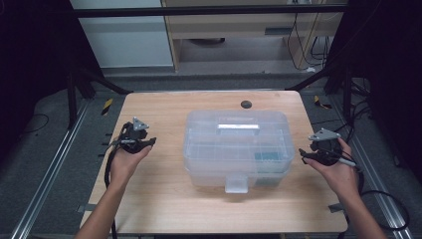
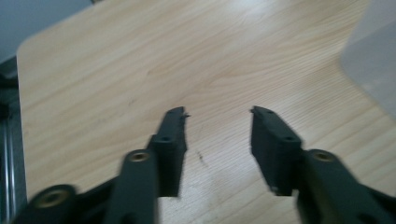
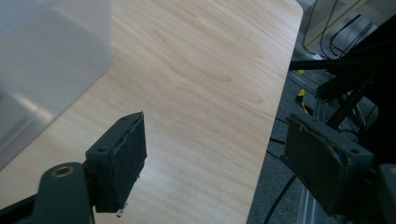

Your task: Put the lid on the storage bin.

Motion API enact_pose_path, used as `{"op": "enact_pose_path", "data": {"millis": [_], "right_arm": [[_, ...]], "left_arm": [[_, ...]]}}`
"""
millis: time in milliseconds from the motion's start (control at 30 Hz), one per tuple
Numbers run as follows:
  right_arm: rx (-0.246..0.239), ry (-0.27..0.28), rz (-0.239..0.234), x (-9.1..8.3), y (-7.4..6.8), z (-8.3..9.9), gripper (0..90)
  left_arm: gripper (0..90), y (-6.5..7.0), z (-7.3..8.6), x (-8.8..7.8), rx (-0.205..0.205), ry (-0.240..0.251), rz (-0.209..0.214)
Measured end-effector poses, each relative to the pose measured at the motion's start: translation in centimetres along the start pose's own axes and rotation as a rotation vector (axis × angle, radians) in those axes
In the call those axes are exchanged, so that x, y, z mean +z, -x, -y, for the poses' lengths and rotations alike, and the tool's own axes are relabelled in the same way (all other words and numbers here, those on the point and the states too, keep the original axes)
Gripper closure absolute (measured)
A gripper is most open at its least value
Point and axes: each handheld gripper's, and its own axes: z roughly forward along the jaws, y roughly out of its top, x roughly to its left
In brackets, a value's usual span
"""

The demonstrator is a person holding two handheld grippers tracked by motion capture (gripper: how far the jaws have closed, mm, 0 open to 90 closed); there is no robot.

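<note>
Currently I hold the left tool and right tool spread wide and empty, flanking the closed translucent box mid-bench, its long axis running left-right between them, neither hand clearly nearer.

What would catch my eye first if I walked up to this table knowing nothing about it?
Most likely the clear plastic box in the middle of the wooden table, lid shut, with a handle on top and a latch at its near side. Next, the two black grippers held on either side of it, left gripper and right gripper, both with jaws open and empty above the wood.
</note>
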Motion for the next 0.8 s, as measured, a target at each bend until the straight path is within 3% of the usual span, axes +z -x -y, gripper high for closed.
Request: {"op": "enact_pose_path", "data": {"millis": [33, 67, 100, 167, 200, 300, 400, 567, 600, 700, 800], "right_arm": [[0.0, 0.0, 0.0, 0.0, 0.0, 0.0, 20.2], [0.016, 0.002, 0.005, 0.5, 0.0, 0.1, 18.8], [0.043, 0.005, 0.012, 1.5, 0.2, 0.5, 17.1], [0.068, 0.004, 0.01, 2.5, 0.4, 1.1, 16.4], [0.08, 0.001, 0.008, 3.0, 0.5, 1.4, 16.1], [0.097, 0.003, 0.005, 3.8, 0.5, 2.0, 16.1], [0.164, 0.005, -0.038, 5.2, 0.2, 3.0, 15.2], [0.199, 0.024, -0.086, 5.9, -0.6, 3.3, 13.5], [0.21, 0.026, -0.097, 6.1, -0.7, 3.3, 12.9], [0.242, 0.046, -0.118, 6.3, -0.9, 3.4, 12.5], [0.319, 0.013, -0.158, 6.9, -1.1, 3.1, 3.3]], "left_arm": [[44.5, 0.0, 0.0, 0.0, 0.0, 0.0, 0.0], [44.5, -0.1, 0.4, 0.5, -0.009, -0.006, -0.011], [34.0, -0.2, 1.2, 1.3, -0.026, -0.018, -0.023], [24.5, -0.3, 1.5, 1.8, -0.05, -0.024, -0.011], [20.5, -0.4, 2.3, 2.4, -0.083, -0.034, -0.01], [16.4, -0.5, 3.0, 3.0, -0.103, -0.042, 0.002], [15.5, -0.4, 4.3, 3.9, -0.14, -0.049, 0.02], [11.7, -0.1, 5.0, 4.5, -0.166, -0.038, 0.032], [10.9, 0.0, 5.3, 4.7, -0.197, -0.013, 0.051], [7.0, 0.2, 5.5, 4.8, -0.204, 0.009, 0.037], [3.8, 0.3, 5.7, 5.0, -0.208, 0.035, 0.031]]}}
